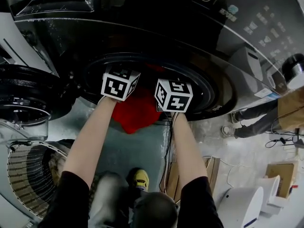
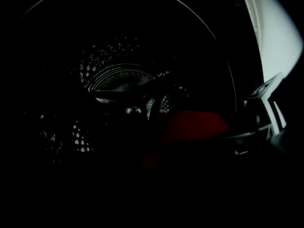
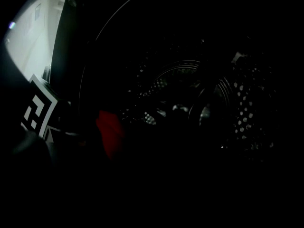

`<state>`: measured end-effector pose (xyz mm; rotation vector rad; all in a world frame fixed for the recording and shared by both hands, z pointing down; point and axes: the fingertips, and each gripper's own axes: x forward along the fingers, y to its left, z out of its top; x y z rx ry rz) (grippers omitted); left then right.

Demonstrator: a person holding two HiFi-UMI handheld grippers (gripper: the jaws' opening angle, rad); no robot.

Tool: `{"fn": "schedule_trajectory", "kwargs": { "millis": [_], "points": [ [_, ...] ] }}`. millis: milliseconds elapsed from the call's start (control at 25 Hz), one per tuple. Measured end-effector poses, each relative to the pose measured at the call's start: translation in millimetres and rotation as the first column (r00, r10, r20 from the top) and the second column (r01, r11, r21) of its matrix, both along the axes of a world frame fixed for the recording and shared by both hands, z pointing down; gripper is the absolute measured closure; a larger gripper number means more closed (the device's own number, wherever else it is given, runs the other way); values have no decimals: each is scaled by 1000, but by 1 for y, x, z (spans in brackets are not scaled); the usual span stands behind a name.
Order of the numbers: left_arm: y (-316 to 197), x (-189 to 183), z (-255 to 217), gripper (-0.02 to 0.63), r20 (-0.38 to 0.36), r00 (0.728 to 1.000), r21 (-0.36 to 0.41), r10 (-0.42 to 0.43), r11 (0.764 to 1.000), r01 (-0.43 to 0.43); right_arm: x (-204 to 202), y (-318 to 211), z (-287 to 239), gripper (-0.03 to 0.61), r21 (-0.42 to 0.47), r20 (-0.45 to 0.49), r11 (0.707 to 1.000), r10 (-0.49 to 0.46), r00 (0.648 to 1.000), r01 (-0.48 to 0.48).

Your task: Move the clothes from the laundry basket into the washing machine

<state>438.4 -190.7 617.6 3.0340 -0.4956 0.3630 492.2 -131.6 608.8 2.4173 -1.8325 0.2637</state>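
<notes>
Left gripper (image 1: 119,83): is being held at the mouth of the washing machine (image 1: 142,27), marker cube uppermost. Its own view is being swallowed by darkness, so the gap of the jaws, and any hold on cloth, cannot be told.
Right gripper (image 1: 173,95): is being held just beside the left one at the same opening. Its jaws are likewise being lost in the dark, so their state cannot be told.
Red garment (image 1: 137,110): is being draped over the lower lip of the opening, between and below the two grippers, with part hanging outside.
Drum (image 2: 118,75): its perforated wall is being glimpsed beyond the garment.
Door (image 1: 23,99): is being shown swung open at the left.
Laundry basket (image 1: 28,175): is being seen at the lower left, well apart from both grippers.
</notes>
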Motion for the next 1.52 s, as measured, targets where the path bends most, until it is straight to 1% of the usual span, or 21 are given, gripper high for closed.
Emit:
{"fn": "schedule_trajectory", "kwargs": {
  "millis": [40, 80, 120, 160, 280, 440, 600, 760, 920, 1040, 1160, 1240, 1280, 1320, 1360, 1400, 1440, 1520],
  "points": [
    [-2, -2, 2, 435, 1, 1000, -18, -15, 1000, 15, 3, 3, 2, 343, 7, 23, 1000, 18, 1000, -18],
    [-3, -4, 2, 389, -7, 1000, -31, -28, 999, 27, 6, 6, 1, 333, 21, 43, 999, 35, 998, -36],
    [-4, -5, 0, 359, -17, 999, -39, -35, 999, 34, 8, 8, -3, 333, 36, 50, 998, 47, 998, -49],
    [-5, -6, -3, 353, -24, 999, -39, -39, 999, 38, 9, 10, -6, 333, 44, 42, 997, 53, 998, -55],
    [-2, -10, -6, 353, -21, 999, -19, -39, 999, 38, 5, 14, -6, 328, 41, 18, 998, 53, 998, -53],
    [3, -16, -6, 353, 7, 999, -24, -35, 999, 35, -2, 19, -7, 330, 27, 53, 998, 47, 997, -48],
    [11, -21, -2, 353, 59, 998, -51, -26, 998, 29, -4, 25, -1, 331, -25, 96, 998, 58, 994, -56],
    [16, -26, 0, 353, 73, 997, -76, -23, 997, 28, -7, 29, 1, 333, -63, 85, 995, 78, 993, -73],
    [24, -27, 0, 353, 77, 997, -79, 10, 997, -4, -2, 30, -1, 342, -60, 85, 993, 111, 990, -106],
    [29, -27, -2, 353, 74, 997, -75, 37, 997, -32, 2, 29, -1, 385, -62, 70, 988, 148, 987, -144],
    [34, -26, -6, 353, 61, 996, -66, 61, 996, -57, 6, 28, 1, 410, -72, 101, 983, 178, 979, -171],
    [34, -26, -8, 353, 56, 997, -53, 59, 997, -56, 5, 27, 1, 434, -68, 107, 983, 175, 979, -169],
    [33, -27, -11, 361, 46, 998, -45, 51, 998, -49, 3, 27, 0, 436, -64, 95, 985, 166, 982, -160],
    [31, -28, -16, 392, 30, 999, -36, 41, 999, -40, 0, 26, 0, 434, -62, 83, 987, 153, 985, -148],
    [30, -29, -21, 434, 12, 999, -23, 29, 999, -29, -4, 25, -1, 419, -60, 76, 989, 137, 988, -133],
    [28, -30, -27, 477, -2, 1000, -10, 16, 1000, -16, -7, 24, -2, 389, -57, 73, 992, 120, 990, -116],
    [26, -30, -31, 505, -12, 1000, 2, 3, 1000, -3, -10, 23, -3, 370, -51, 70, 994, 103, 992, -99],
    [24, -28, -32, 539, -20, 1000, 3, -21, 1000, 21, -18, 23, -6, 367, -42, 48, 997, 66, 997, -64]
  ]
}}
